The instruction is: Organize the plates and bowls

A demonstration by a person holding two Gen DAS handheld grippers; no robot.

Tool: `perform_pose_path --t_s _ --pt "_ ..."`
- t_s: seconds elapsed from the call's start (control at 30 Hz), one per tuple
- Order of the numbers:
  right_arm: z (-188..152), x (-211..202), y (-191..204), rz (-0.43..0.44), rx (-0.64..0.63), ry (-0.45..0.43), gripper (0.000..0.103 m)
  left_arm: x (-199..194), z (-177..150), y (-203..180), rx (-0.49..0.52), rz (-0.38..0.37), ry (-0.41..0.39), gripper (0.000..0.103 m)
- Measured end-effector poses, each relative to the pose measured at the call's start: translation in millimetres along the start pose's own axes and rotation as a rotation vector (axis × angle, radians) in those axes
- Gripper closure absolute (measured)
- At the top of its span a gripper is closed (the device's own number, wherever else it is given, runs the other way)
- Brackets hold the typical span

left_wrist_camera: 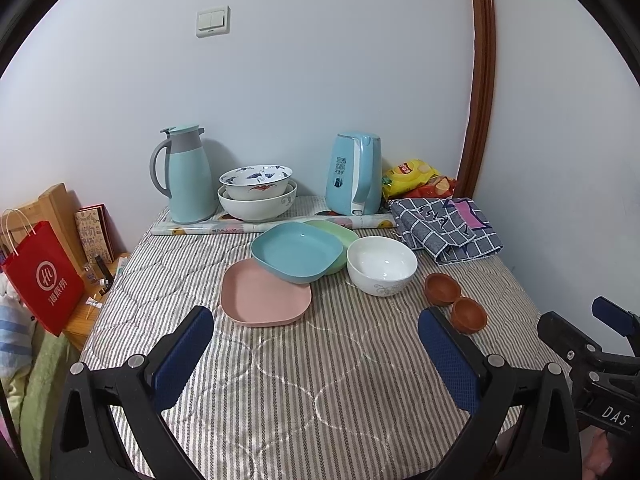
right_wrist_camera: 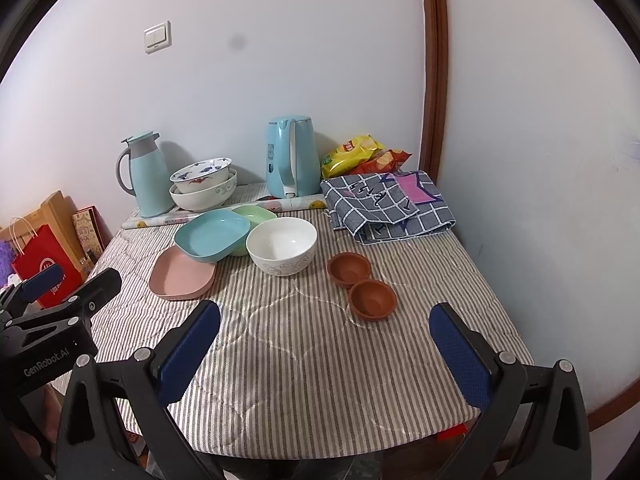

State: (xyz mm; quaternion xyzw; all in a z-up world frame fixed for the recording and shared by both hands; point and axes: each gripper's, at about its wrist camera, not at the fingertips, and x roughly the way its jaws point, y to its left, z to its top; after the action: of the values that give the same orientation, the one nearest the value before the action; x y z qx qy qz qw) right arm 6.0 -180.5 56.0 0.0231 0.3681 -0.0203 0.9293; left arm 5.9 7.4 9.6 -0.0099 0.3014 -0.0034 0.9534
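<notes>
Striped quilted cloth covers desk (right_wrist_camera: pixel 304 368). Left hand-held gripper (left_wrist_camera: pixel 316 344) and right hand-held gripper (right_wrist_camera: pixel 326 340): jaws spread wide, empty, short of dishes. Blue square plastic plate (left_wrist_camera: pixel 298 250) tilted across pink square plate (left_wrist_camera: pixel 264 300) and green plate (left_wrist_camera: pixel 340 232); white ceramic bowl (left_wrist_camera: pixel 382 264) alongside. Advice: lift blue plate by rim, level, before stacking.

Surface cover: striped quilted cloth (right_wrist_camera: pixel 304 360), matt.
White round bowl (right_wrist_camera: pixel 281 246): glossy ceramic.
Pink square plate (left_wrist_camera: pixel 266 299): matt plastic.
Small brown bowls (right_wrist_camera: pixel 372 299): matt, clay-like.
</notes>
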Motion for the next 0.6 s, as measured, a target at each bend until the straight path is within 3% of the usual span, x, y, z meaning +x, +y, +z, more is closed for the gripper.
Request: perform_pose_path --t_s 0.6 --pt "41 62 9 0.066 0.025 0.05 0.001 66 37 17 -0.012 0.027 0.069 0.0"
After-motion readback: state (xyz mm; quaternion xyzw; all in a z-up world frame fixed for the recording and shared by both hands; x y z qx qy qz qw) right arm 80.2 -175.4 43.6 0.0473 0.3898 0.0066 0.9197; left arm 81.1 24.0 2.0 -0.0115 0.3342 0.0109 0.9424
